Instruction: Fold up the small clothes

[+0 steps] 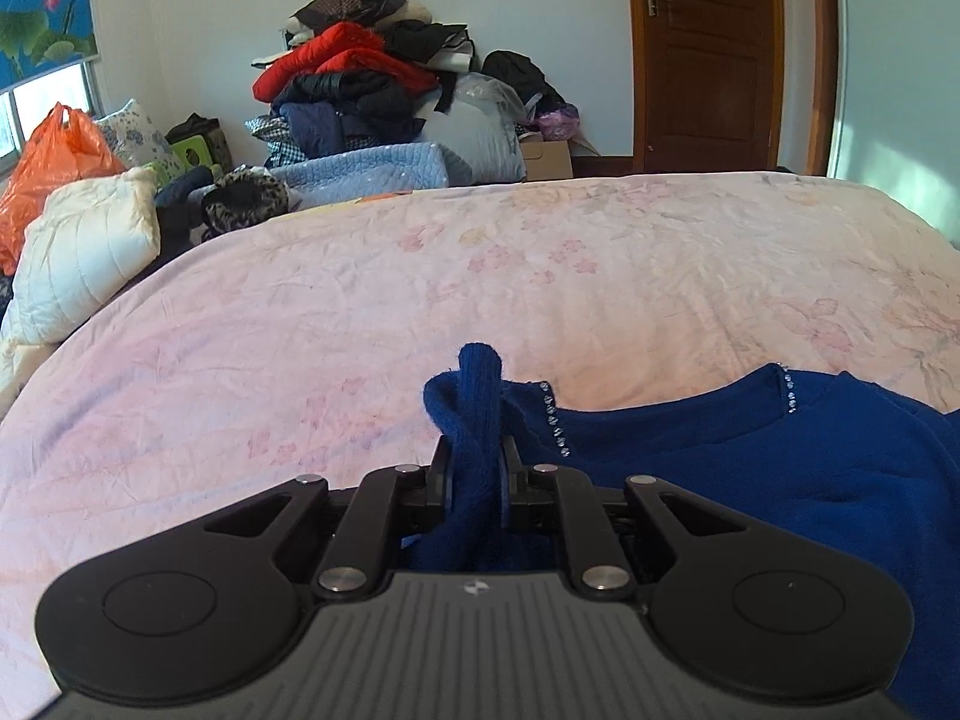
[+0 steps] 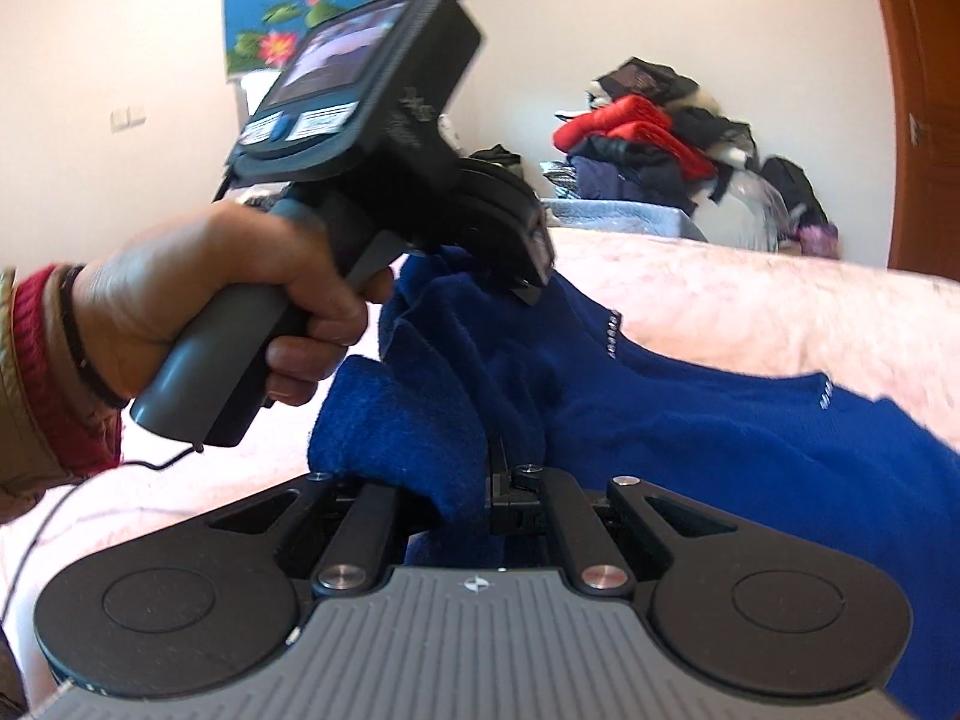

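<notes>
Clothes heap (image 1: 360, 78) behind bed (image 1: 420, 276), door (image 1: 708, 54)

No words or numbers are reading clearly anywhere. Two pale stickers are showing on the black handheld gripper unit (image 2: 354, 102) below its screen, their print too blurred to read.

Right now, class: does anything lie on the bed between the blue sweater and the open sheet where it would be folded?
Nothing visible does. Both tongs, left and right, are shut on the blue sweater, and the pink floral sheet ahead of it lies bare.
</notes>
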